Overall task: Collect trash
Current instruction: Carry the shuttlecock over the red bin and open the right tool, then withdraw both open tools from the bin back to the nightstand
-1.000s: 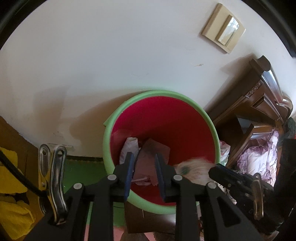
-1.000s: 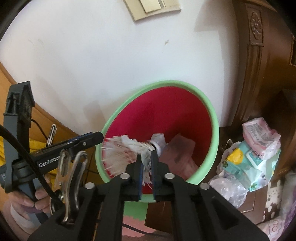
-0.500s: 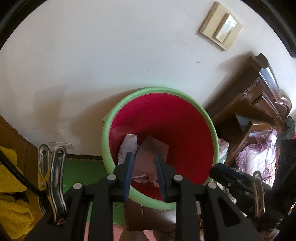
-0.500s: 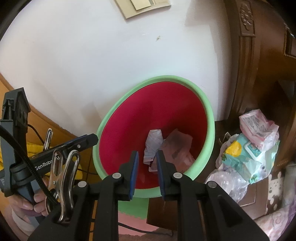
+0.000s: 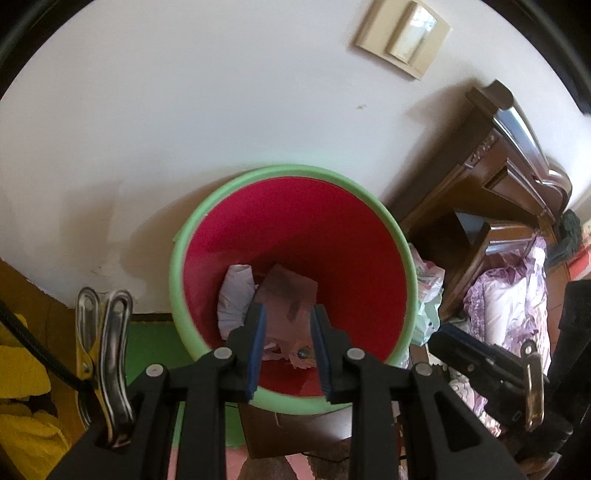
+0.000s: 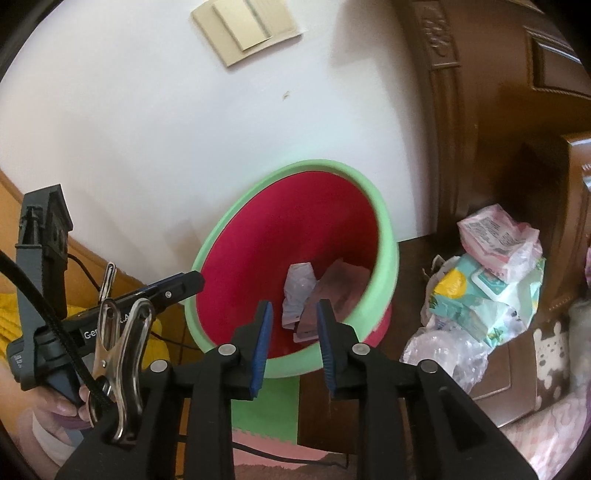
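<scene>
A trash bin with a green rim (image 5: 295,173) (image 6: 388,236) and red inside stands against the white wall. Inside lie a crumpled white paper (image 5: 234,291) (image 6: 297,291) and a pinkish-brown wrapper (image 5: 288,291) (image 6: 332,291). My left gripper (image 5: 287,317) is open and empty, just above the bin's near rim. My right gripper (image 6: 293,314) is open and empty, in front of the bin; it also shows in the left wrist view (image 5: 480,362) at the lower right. The left gripper shows in the right wrist view (image 6: 166,291) at the left.
Dark wooden furniture (image 5: 498,177) (image 6: 498,110) stands right of the bin. A bag of packaged goods (image 6: 487,277) lies by it. A light switch plate (image 6: 245,26) is on the wall. Green and pink floor mats (image 6: 269,410) lie below. Yellow cloth (image 5: 18,369) is at left.
My right gripper opened and let go of the shredded white and pink trash, which is no longer seen between its fingers. Both grippers drew back a little from the bin.
</scene>
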A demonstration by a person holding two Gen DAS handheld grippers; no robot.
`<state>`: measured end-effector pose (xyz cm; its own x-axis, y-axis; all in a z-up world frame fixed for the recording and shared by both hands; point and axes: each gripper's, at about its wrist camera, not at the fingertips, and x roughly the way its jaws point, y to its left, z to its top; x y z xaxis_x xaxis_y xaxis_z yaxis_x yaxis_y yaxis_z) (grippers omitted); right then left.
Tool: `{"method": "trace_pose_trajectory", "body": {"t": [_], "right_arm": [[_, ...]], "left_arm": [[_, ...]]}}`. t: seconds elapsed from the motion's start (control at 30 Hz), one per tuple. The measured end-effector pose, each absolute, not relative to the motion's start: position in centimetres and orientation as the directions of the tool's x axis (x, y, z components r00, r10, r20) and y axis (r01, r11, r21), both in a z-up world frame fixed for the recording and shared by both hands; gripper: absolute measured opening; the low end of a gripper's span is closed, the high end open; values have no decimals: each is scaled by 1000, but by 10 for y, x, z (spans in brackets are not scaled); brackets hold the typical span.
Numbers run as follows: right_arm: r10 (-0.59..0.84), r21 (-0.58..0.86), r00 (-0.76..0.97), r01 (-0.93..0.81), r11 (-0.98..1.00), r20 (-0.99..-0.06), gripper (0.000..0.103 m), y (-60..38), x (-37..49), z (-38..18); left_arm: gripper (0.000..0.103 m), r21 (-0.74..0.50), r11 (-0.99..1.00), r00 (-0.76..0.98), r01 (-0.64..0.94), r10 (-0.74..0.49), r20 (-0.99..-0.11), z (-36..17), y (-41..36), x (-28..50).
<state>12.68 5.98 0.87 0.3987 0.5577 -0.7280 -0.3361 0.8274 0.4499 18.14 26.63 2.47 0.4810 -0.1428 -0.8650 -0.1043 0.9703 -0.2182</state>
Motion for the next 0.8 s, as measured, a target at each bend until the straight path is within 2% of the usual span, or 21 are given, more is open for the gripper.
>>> {"method": "trace_pose_trajectory", "body": {"t": [0.8], "right_arm": [[481, 457, 463, -171, 873, -745, 26, -43, 117, -3]], "left_arm": [[25, -250, 968, 449, 4, -225, -865, 29, 194, 189]]}}
